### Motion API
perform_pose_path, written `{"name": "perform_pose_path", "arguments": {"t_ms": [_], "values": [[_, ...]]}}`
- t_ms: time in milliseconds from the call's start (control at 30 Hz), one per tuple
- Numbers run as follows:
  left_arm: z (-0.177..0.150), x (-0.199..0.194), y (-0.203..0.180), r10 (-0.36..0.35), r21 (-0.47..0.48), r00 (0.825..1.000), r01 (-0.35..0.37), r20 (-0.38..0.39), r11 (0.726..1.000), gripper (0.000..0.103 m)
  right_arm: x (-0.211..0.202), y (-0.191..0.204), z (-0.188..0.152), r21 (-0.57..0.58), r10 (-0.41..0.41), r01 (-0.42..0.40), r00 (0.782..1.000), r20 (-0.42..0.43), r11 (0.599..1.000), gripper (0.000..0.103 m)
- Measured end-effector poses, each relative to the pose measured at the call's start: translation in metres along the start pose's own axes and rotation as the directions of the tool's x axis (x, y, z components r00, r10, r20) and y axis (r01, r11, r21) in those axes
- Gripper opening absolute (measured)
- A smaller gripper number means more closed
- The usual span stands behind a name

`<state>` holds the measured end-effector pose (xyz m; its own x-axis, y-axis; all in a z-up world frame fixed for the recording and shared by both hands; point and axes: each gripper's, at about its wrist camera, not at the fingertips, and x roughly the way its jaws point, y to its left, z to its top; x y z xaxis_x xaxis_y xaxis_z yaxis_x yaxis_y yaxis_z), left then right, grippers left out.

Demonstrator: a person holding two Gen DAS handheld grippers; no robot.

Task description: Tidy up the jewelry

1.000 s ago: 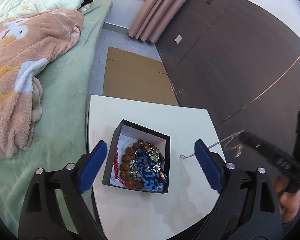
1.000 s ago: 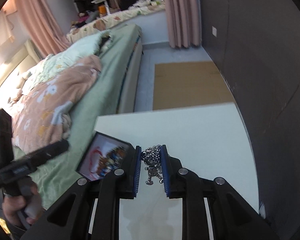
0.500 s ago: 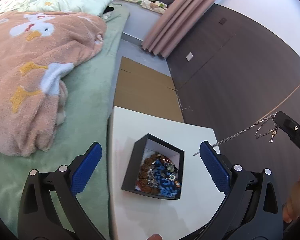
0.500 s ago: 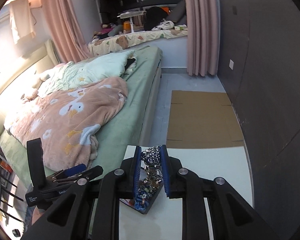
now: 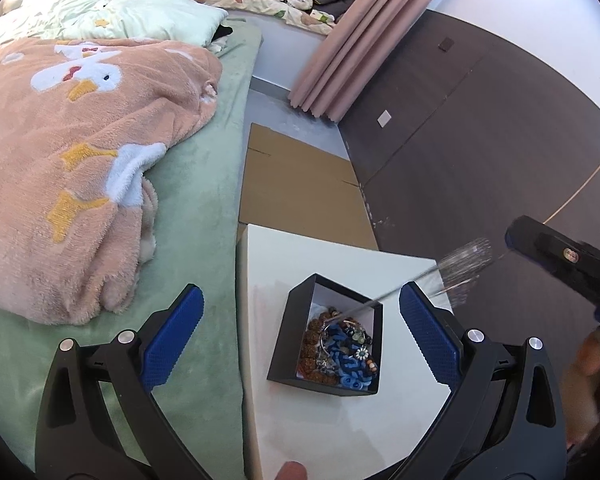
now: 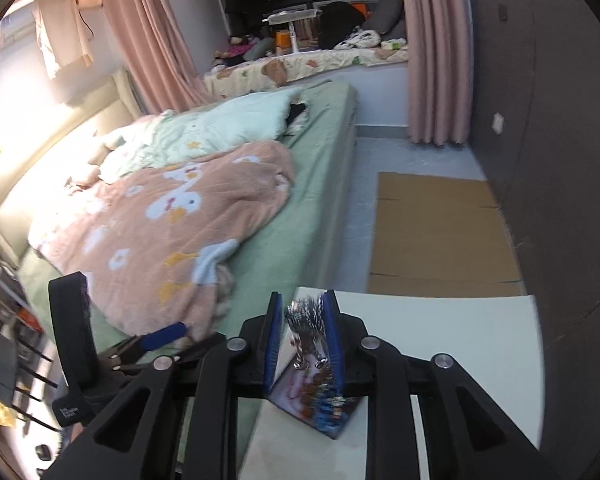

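Right tongs (image 6: pixel 303 338) are opening, their blue pads drawing away from a silver chain (image 6: pixel 306 318) that hangs bunched between them, its charm dangling over the black box (image 5: pixel 332 336) on the white worktop (image 5: pixel 400 268). From the left wrist view the chain's far end already trails into the box while the upper part is a blurred streak near the right tongs. Left tongs (image 5: pixel 298 336) stand wide apart with nothing between the pads, hovering just before the box.

By the look of it, the chain is light, limp and slippery: it will pour rather than drop, and could snag on the pad ridges or on the box rim. Its bunched middle probably gives a surer hold than a single strand. The beads and blue cord in the box look tangled, so pulling one piece may drag others.

Counted: one chain, one box, two sets of tongs; pieces inside the box cannot be counted.
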<state>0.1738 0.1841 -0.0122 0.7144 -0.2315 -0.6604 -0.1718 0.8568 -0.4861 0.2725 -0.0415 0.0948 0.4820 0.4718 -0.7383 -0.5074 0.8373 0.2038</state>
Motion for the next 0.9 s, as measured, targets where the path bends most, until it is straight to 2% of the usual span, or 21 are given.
{"name": "perform_pose_path", "arguments": {"t_ms": [33,233,367,667,833,900], "values": [[0.0,-0.002,-0.001,0.0,0.005,1.0,0.0,0.001,1.0,0.098,0.0,-0.003,-0.003,0.011,0.001,-0.001,1.0,0.014,1.0,0.082],[-0.003,-0.011,-0.013,0.01,0.01,1.0,-0.01,0.012,1.0,0.098,-0.004,-0.029,-0.019,0.079,-0.009,0.01,1.0,-0.002,0.997,0.078],[-0.009,-0.02,-0.034,0.012,0.055,1.0,-0.013,0.026,0.998,0.098,-0.02,-0.053,-0.036,0.121,-0.016,0.016,1.0,-0.006,0.993,0.079],[-0.03,-0.066,-0.085,0.037,0.135,0.994,-0.051,0.101,0.989,0.098,-0.069,-0.089,-0.075,0.169,-0.033,0.029,0.999,0.016,0.985,0.095],[-0.054,-0.086,-0.107,0.062,0.194,0.992,-0.082,0.107,0.978,0.098,-0.098,-0.106,-0.098,0.182,-0.052,0.046,0.998,0.028,0.982,0.095],[-0.065,-0.096,-0.114,0.051,0.208,0.993,-0.073,0.108,0.975,0.098,-0.11,-0.111,-0.108,0.188,-0.057,0.049,0.998,0.039,0.981,0.095]]}}
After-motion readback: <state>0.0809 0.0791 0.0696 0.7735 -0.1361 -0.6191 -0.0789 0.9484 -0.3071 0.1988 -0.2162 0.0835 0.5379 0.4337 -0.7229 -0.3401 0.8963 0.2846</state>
